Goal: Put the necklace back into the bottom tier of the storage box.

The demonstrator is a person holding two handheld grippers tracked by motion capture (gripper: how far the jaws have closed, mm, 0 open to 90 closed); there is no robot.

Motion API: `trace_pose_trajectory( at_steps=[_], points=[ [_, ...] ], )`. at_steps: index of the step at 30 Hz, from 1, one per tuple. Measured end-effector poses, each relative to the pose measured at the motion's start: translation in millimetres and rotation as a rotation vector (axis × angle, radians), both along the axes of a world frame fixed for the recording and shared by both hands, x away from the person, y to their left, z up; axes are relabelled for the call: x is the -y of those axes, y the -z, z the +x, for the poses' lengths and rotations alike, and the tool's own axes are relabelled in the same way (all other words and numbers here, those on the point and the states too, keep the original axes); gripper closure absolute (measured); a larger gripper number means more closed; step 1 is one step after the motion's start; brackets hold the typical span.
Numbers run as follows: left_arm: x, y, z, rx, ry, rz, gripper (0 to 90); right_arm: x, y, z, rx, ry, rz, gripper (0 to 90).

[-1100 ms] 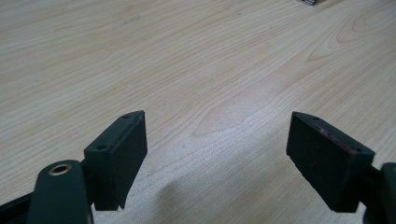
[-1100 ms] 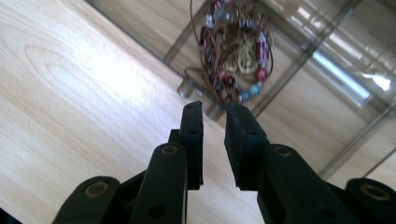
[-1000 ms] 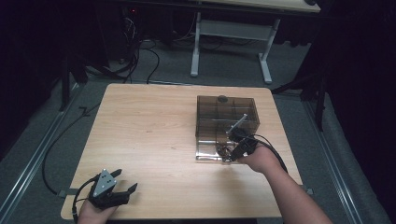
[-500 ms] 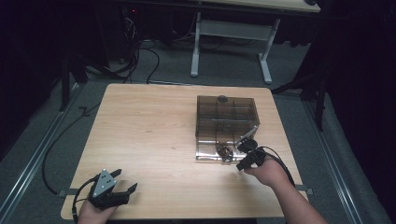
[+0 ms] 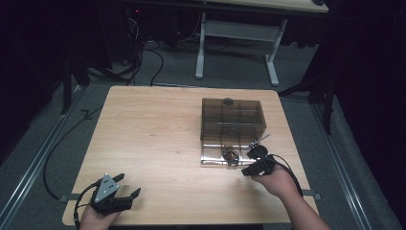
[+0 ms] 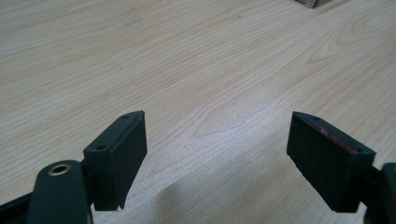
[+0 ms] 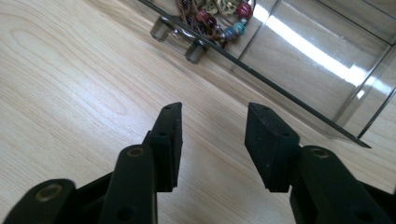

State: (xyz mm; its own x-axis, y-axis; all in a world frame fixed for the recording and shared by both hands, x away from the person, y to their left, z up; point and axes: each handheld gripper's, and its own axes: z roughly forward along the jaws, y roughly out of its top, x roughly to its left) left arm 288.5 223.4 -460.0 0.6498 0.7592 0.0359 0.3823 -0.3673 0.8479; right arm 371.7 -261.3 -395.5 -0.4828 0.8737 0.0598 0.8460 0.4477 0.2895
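Right tool empty, jaws just opening partway, near perhaps beaded jewellery in drawer.

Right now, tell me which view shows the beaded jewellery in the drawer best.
The right gripper view: the beaded jewellery sits close, with red and teal beads distinct behind the drawer front. The high view shows it as a small dark tangle.

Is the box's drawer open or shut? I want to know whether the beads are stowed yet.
Open: the drawer sticks out from the smoky clear box, and the beaded jewellery lies in it.
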Motion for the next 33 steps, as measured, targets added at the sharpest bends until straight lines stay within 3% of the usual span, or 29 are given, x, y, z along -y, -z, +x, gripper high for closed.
trace_pose_trajectory(
  at_steps=[1, 2, 3, 4, 5, 8, 12, 13, 15, 18, 19, 20, 21, 22, 25, 27, 29, 33],
  points=[
    [0.0, 0.0, 0.0, 0.000, 0.000, 0.000, 20.5, 0.0, 0.0, 0.0, 0.000, 0.000, 0.000, 55.2],
    [0.1, 0.0, -0.1, 0.001, 0.000, 0.000, 20.5, 0.4, 2.7, -5.4, 0.036, -0.009, 0.006, 52.6],
    [0.1, 0.0, -0.1, 0.001, 0.000, 0.000, 20.5, 0.4, 2.7, -5.4, 0.036, -0.009, 0.006, 52.6],
    [0.0, 0.0, -0.3, 0.003, -0.001, 0.000, 20.6, 2.5, 5.9, -11.8, 0.090, -0.006, 0.022, 51.6],
    [-0.2, -0.1, -0.4, 0.004, -0.001, -0.001, 20.6, 2.5, 5.9, -11.8, 0.090, -0.006, 0.022, 51.6],
    [-0.9, -0.1, -0.3, 0.004, -0.005, -0.008, 20.6, 6.2, 10.4, -19.7, 0.142, 0.004, 0.071, 50.3],
    [-0.7, -0.1, -0.1, 0.002, -0.007, -0.007, 20.6, 11.4, 18.1, -32.1, 0.250, 0.013, 0.138, 48.9],
    [-0.7, -0.1, -0.2, 0.002, -0.007, -0.006, 20.7, 14.2, 23.5, -37.5, 0.307, 0.007, 0.183, 48.9],
    [-0.7, -0.1, -0.4, 0.006, -0.010, -0.007, 20.9, 15.2, 25.8, -39.7, 0.326, 0.009, 0.191, 48.9],
    [-1.3, -0.2, -1.8, 0.021, -0.017, -0.011, 21.0, 19.1, 38.7, -51.4, 0.439, 0.029, 0.236, 47.4],
    [-1.3, -0.2, -1.8, 0.021, -0.017, -0.011, 21.0, 19.1, 38.7, -51.4, 0.439, 0.029, 0.236, 47.4],
    [-1.5, -0.2, -2.0, 0.024, -0.024, -0.014, 21.0, 21.5, 44.6, -57.5, 0.499, 0.056, 0.275, 45.0],
    [-1.5, -0.2, -2.0, 0.024, -0.024, -0.014, 21.0, 21.5, 44.6, -57.5, 0.499, 0.056, 0.275, 45.0],
    [-1.7, -0.2, -2.0, 0.024, -0.031, -0.015, 21.0, 23.5, 50.5, -64.1, 0.548, 0.071, 0.303, 43.8],
    [-1.9, -0.2, -2.9, 0.036, -0.056, -0.023, 21.1, 24.0, 56.7, -73.6, 0.614, 0.083, 0.318, 43.9],
    [-1.8, -0.3, -3.1, 0.040, -0.062, -0.022, 21.1, 24.4, 58.0, -75.8, 0.625, 0.087, 0.317, 42.8],
    [-1.5, -0.2, -3.1, 0.040, -0.067, -0.020, 21.6, 24.5, 57.4, -81.2, 0.690, 0.080, 0.329, 44.5],
    [-0.9, -0.2, -2.9, 0.039, -0.080, -0.012, 22.1, 22.1, 57.6, -81.4, 0.675, 0.056, 0.318, 43.8]
  ],
)
